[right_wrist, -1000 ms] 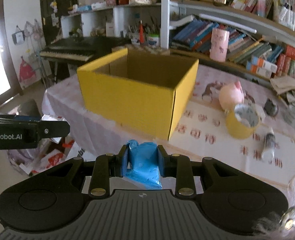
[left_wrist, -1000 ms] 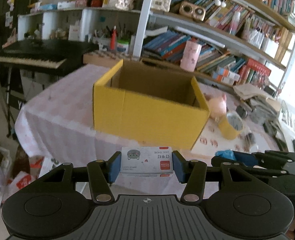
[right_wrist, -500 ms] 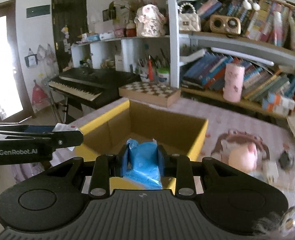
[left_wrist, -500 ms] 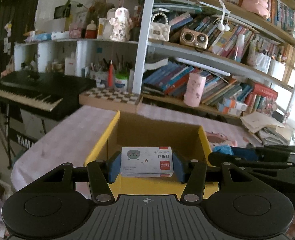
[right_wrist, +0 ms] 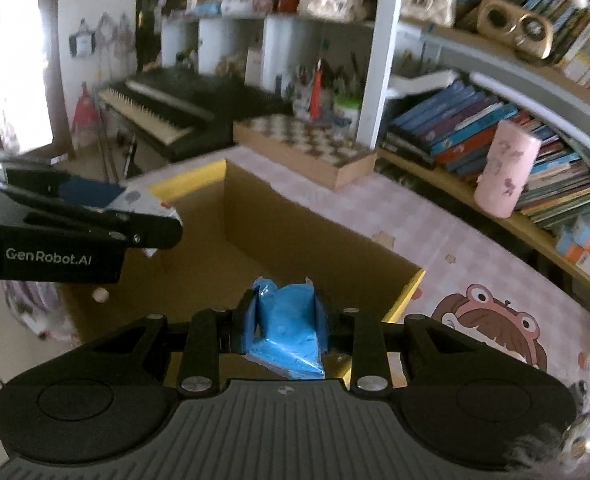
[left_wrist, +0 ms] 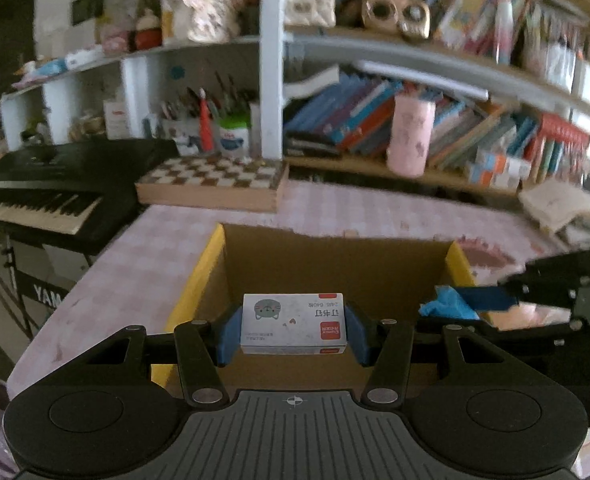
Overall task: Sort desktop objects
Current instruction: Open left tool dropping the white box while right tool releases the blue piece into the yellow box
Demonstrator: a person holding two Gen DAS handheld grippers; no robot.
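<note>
A small white box (left_wrist: 293, 323), printed with a grey cat face and a red label, is pinched flat between the blue pads of the left tool (left_wrist: 293, 330), which clamp its two short ends; it hangs over the open top of the yellow cardboard box (left_wrist: 199, 280), above the near part of the brown interior. In the right wrist view the right tool (right_wrist: 285, 322) is pressed together on a crumpled blue packet (right_wrist: 287, 328), squeezed upright between its pads with its lower edge jutting toward the camera, and it too is held over the yellow cardboard box (right_wrist: 409, 292), near the right-hand corner of the opening. Each tool shows in the other's view: the right one comes in from the right edge of the left wrist view with the blue packet (left_wrist: 451, 304) at its tip, and the left one reaches in from the left edge of the right wrist view with a corner of the white box (right_wrist: 151, 208) showing past its black finger. The cardboard box stands on a tabletop (left_wrist: 155, 240) covered by a pale pink checked cloth; a cartoon face (right_wrist: 491, 320) is printed on a mat to the right of the box. Beyond it a chessboard case (left_wrist: 215, 184) lies at the far edge, a pink tumbler (left_wrist: 411, 136) stands before rows of leaning books (right_wrist: 455, 116) on the shelving, and a black keyboard (left_wrist: 51, 188) sits off to the left.
</note>
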